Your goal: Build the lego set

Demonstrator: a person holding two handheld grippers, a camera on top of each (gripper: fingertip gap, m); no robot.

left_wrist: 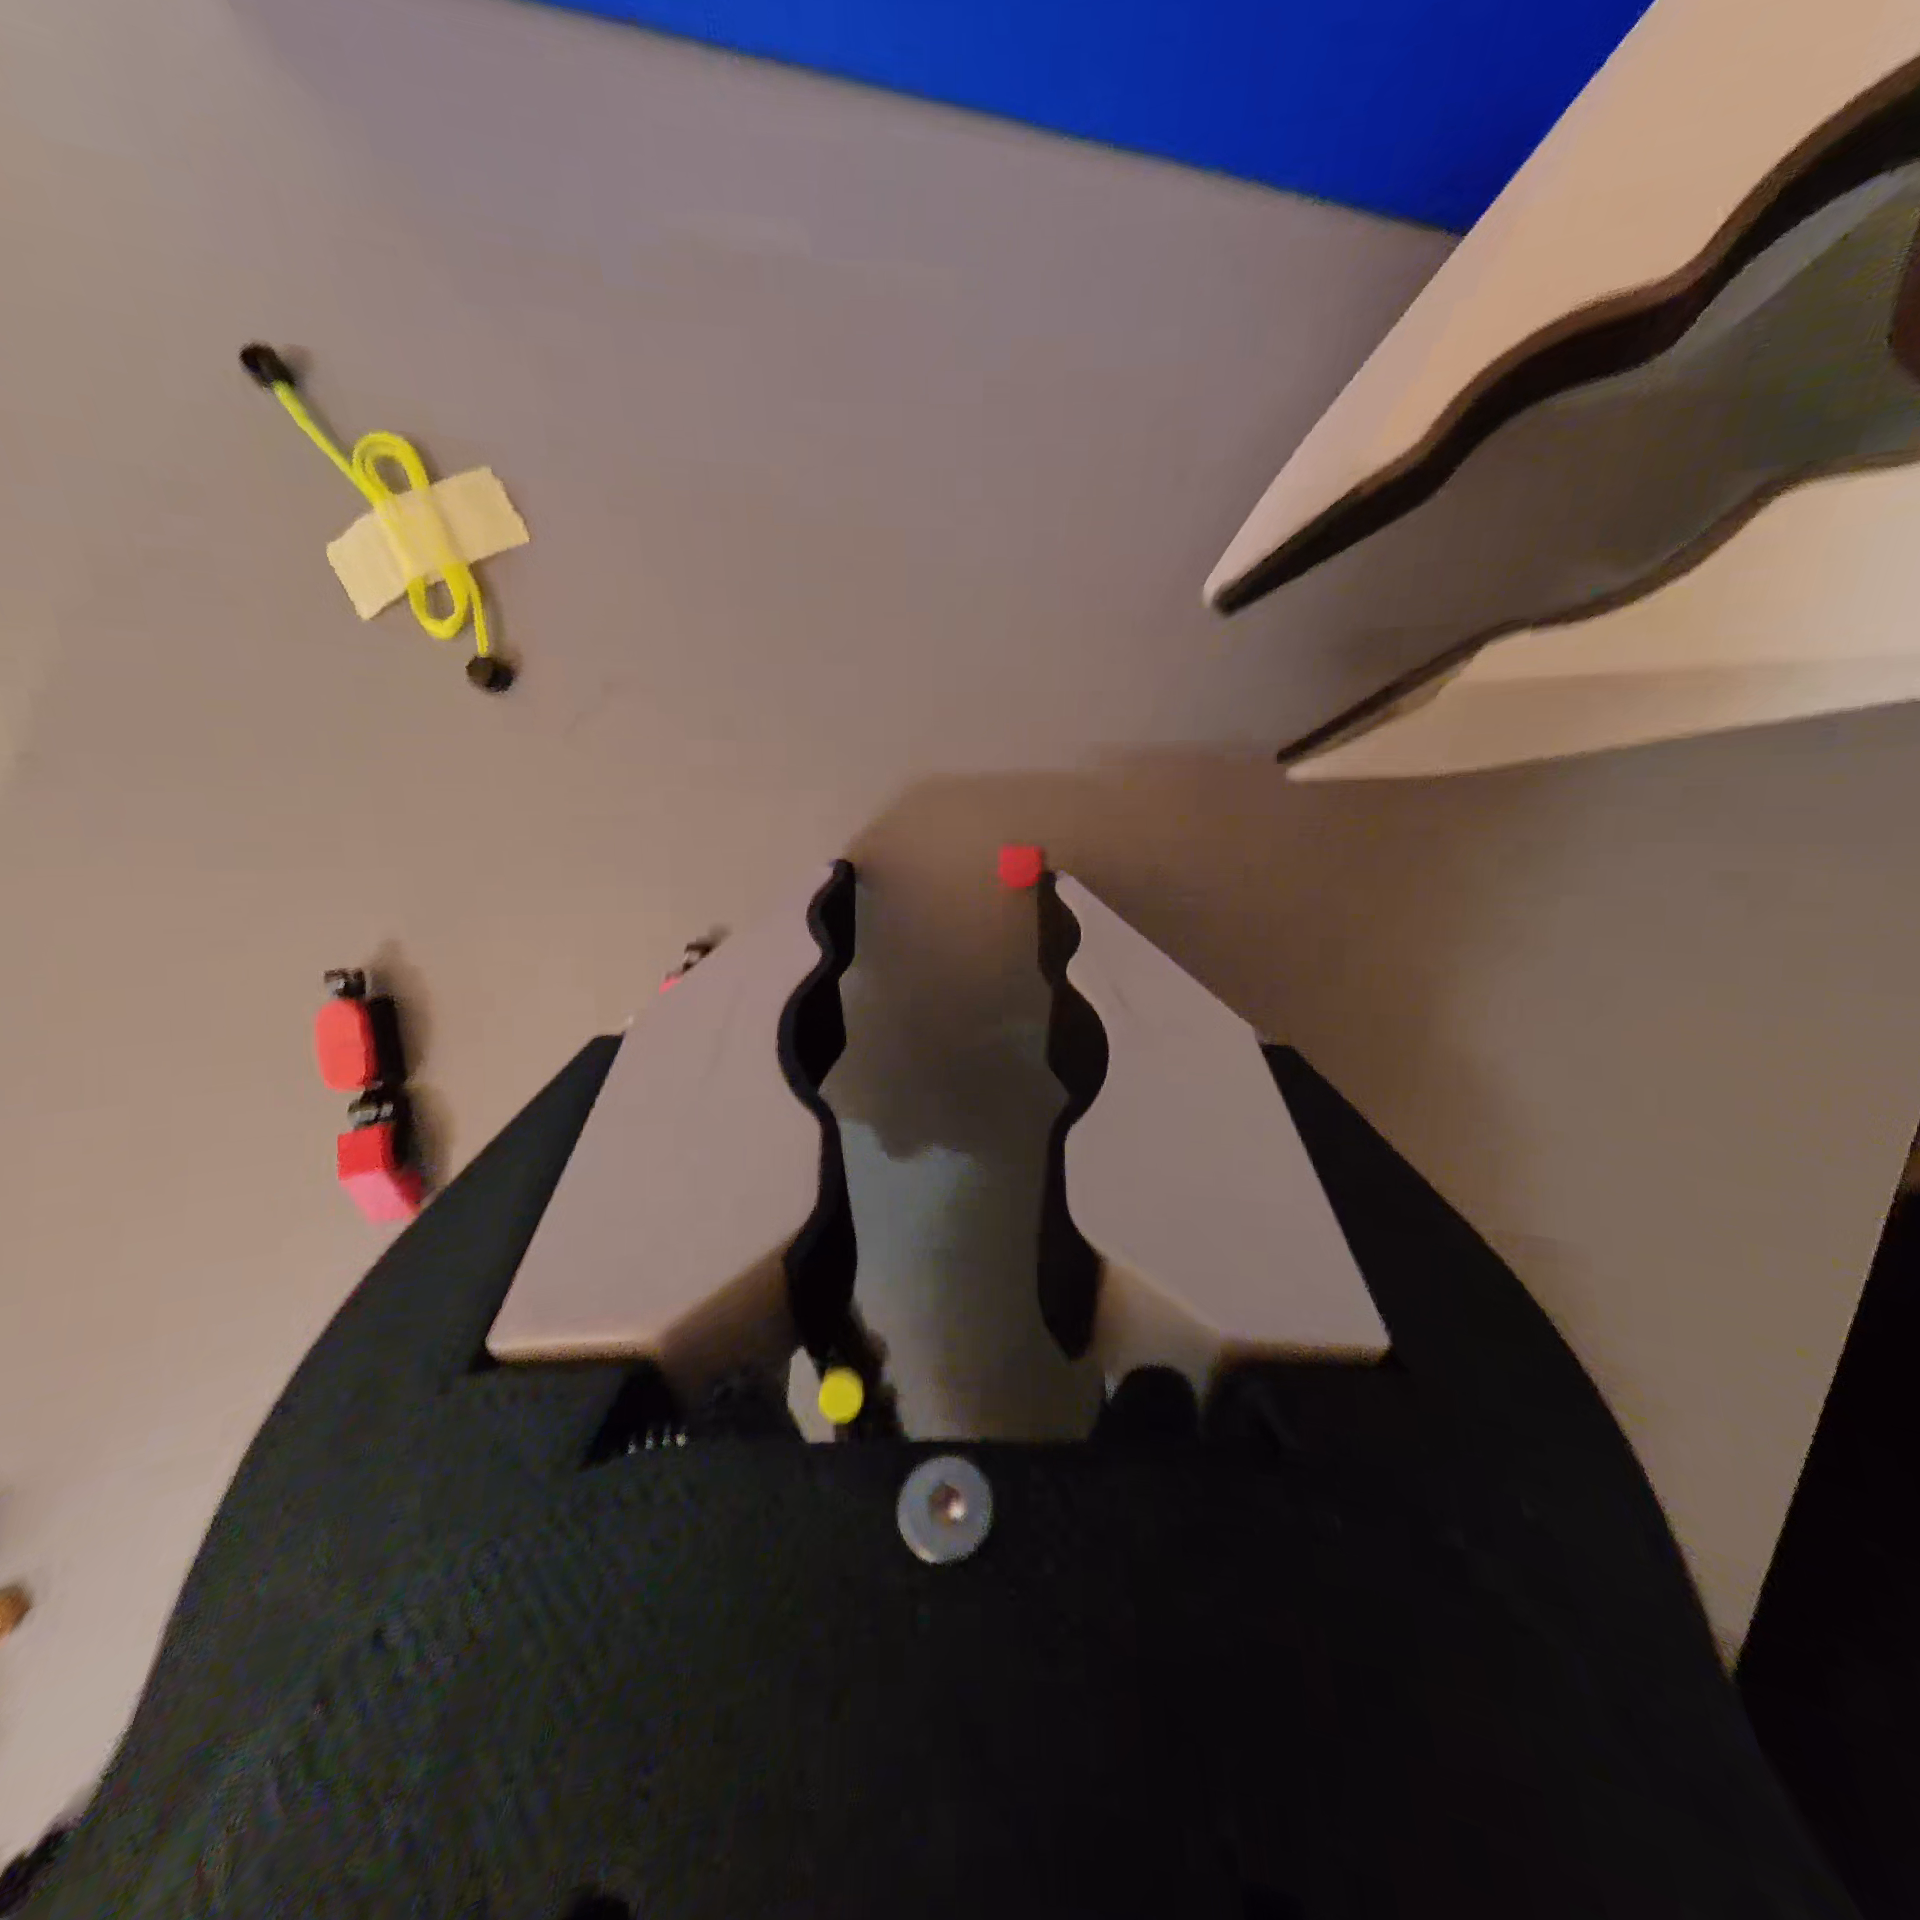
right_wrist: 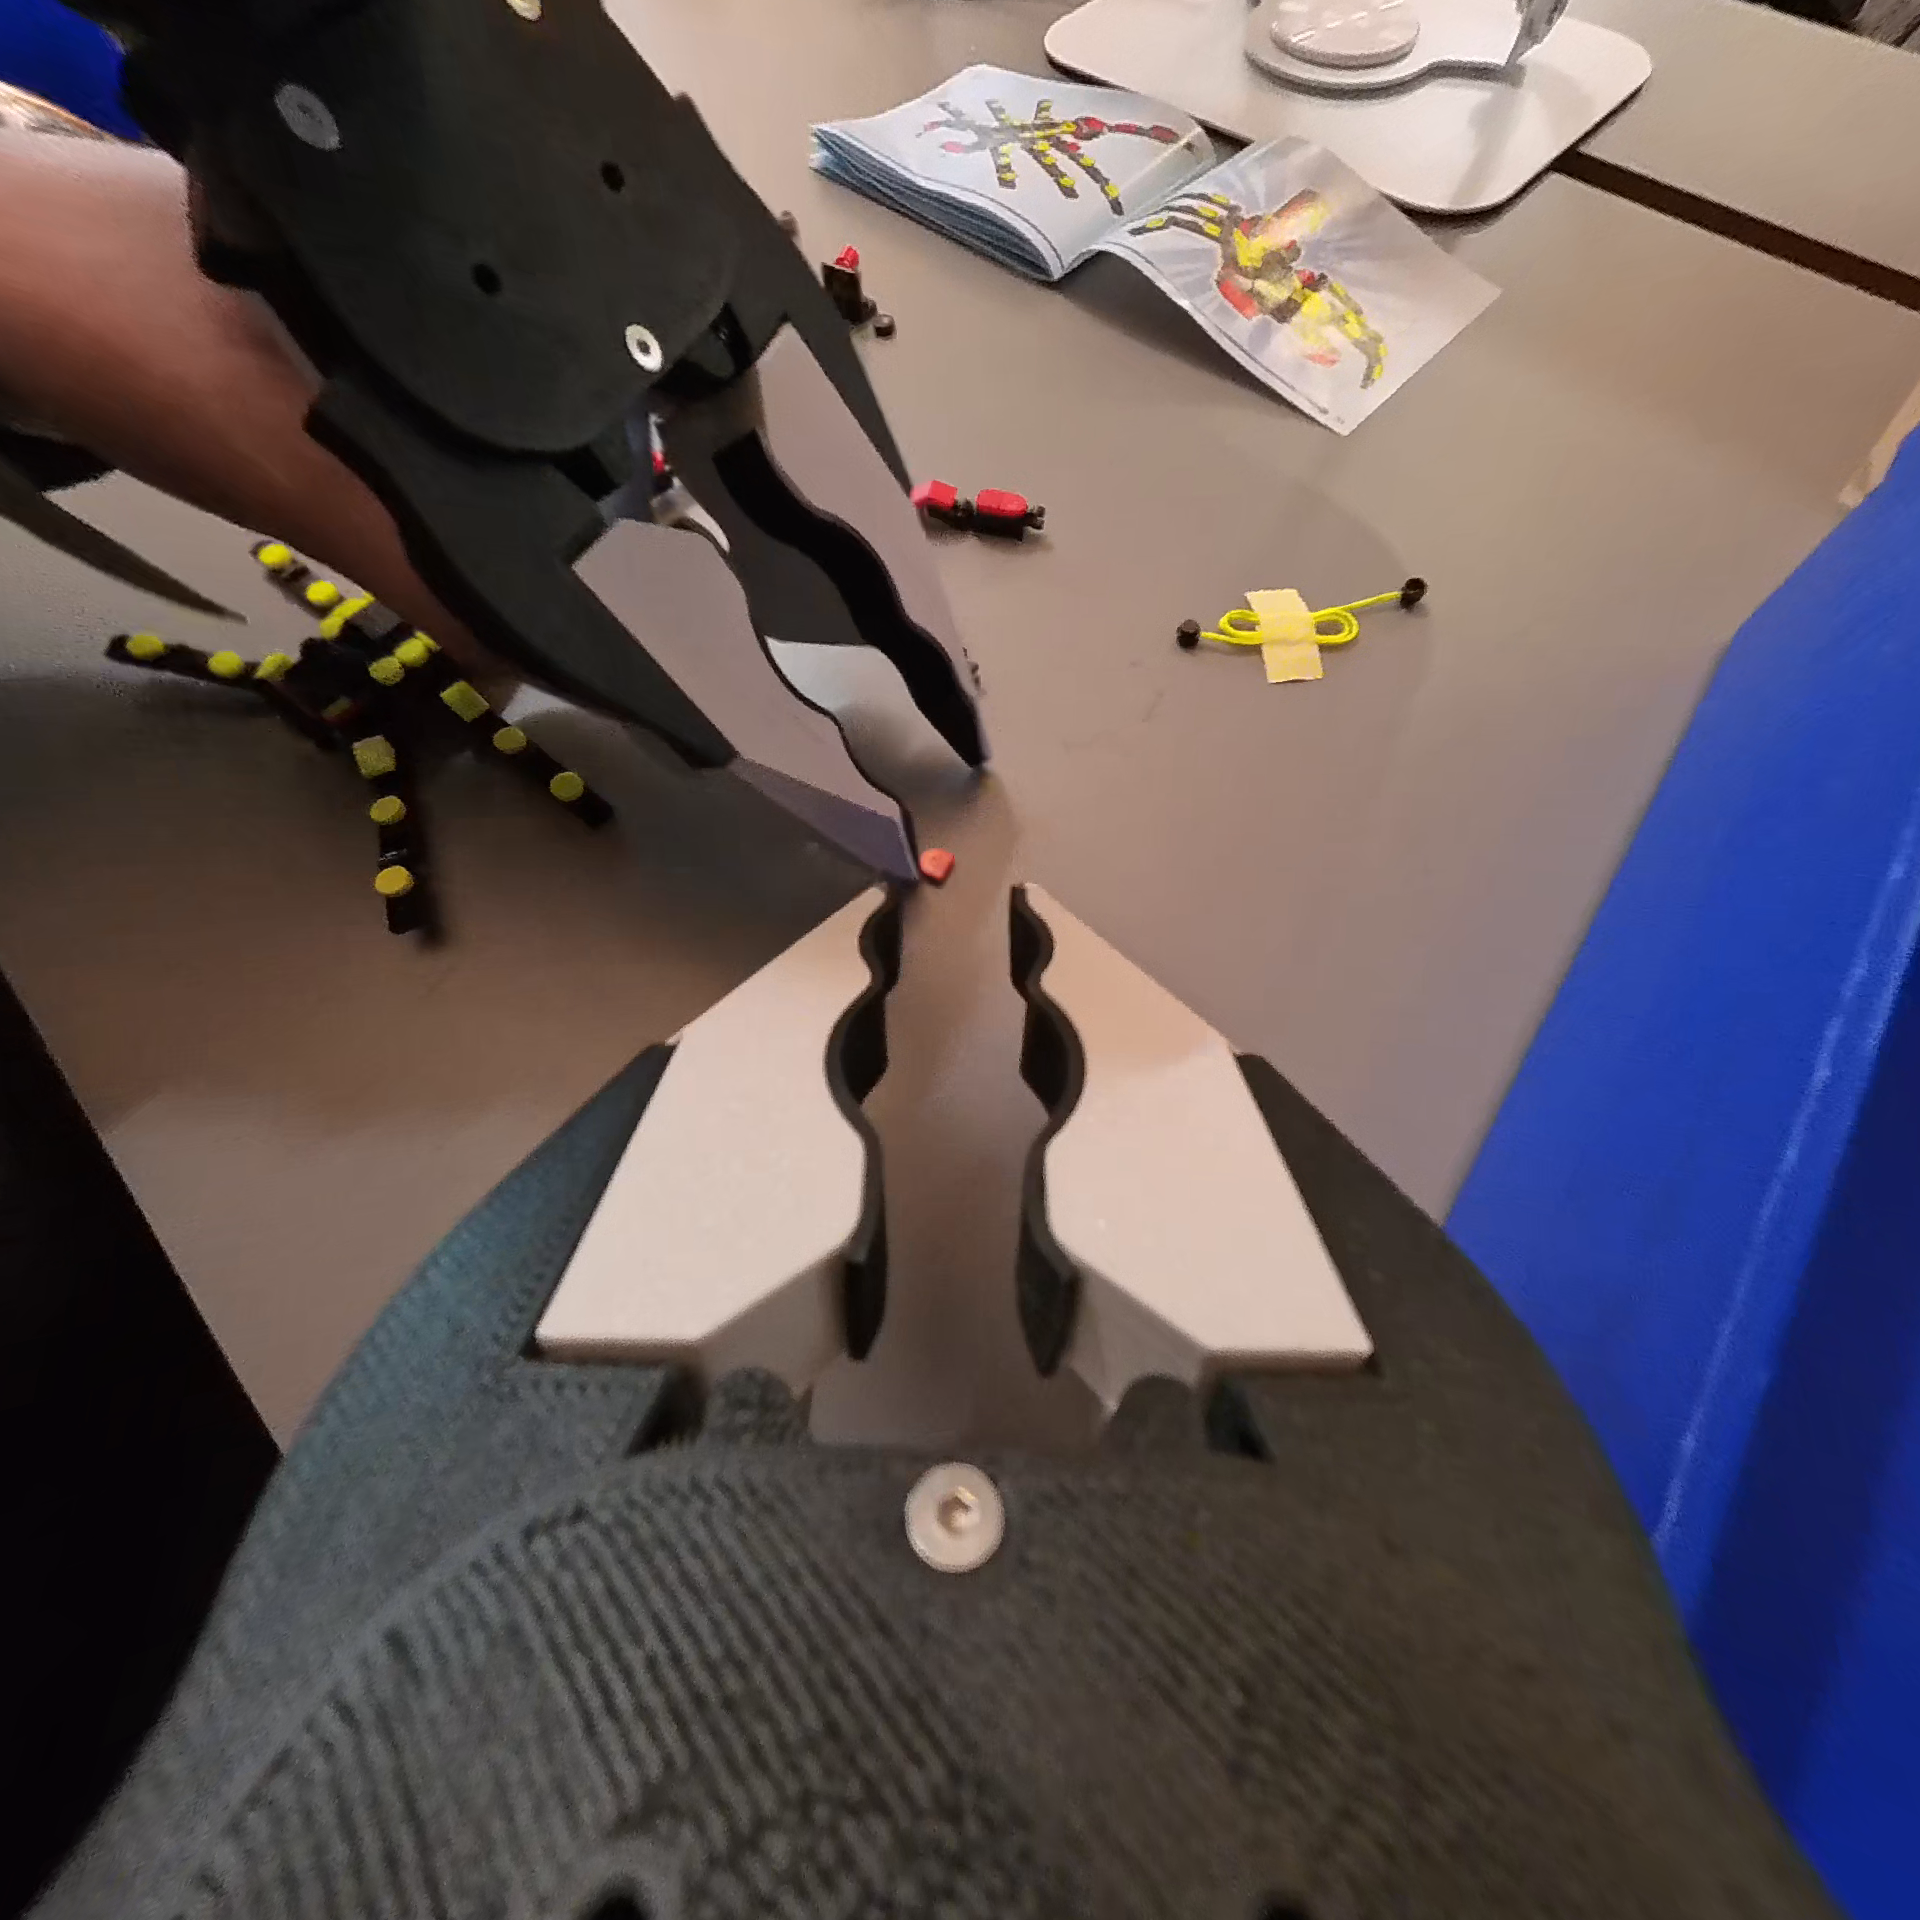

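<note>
On the grey bench [right_wrist: 1299, 935], no box or bin for the parts; just loose pieces lying bare on the surface. Near the middle, a small red piece [right_wrist: 936, 864], lying on the bench just beside the tip of one finger of the left gripper [right_wrist: 940, 821] and just ahead of the right gripper [right_wrist: 951, 891]. In the left wrist view, the same red piece [left_wrist: 1019, 865] right at the tip of the right-hand finger, not between the two. Left gripper [left_wrist: 945, 871] tilted steeply down toward the bench, fingers set apart with a clear gap and holding nothing, tips at or very close to the surface. Right gripper coming in from the opposite side, tip to tip with the left, fingers parted by a narrow gap, also empty. In the left wrist view, the right gripper [left_wrist: 1247, 665] entering from the upper right. Behind the left gripper, a forearm [right_wrist: 156, 343] reaching in from the left edge. To the left, a black legged model with yellow studs [right_wrist: 384, 727] resting on the bench. Farther back, two small red-and-black assemblies [right_wrist: 982, 509], also [left_wrist: 358, 1091], and a coiled yellow cord under a strip of tape [right_wrist: 1288, 629], also [left_wrist: 421, 535]. At the far side, an open instruction booklet [right_wrist: 1143, 229], and beyond it a pale flat tray [right_wrist: 1558, 94] carrying a blurred object. Along the right edge, a blue surface [right_wrist: 1714, 1143].
</note>
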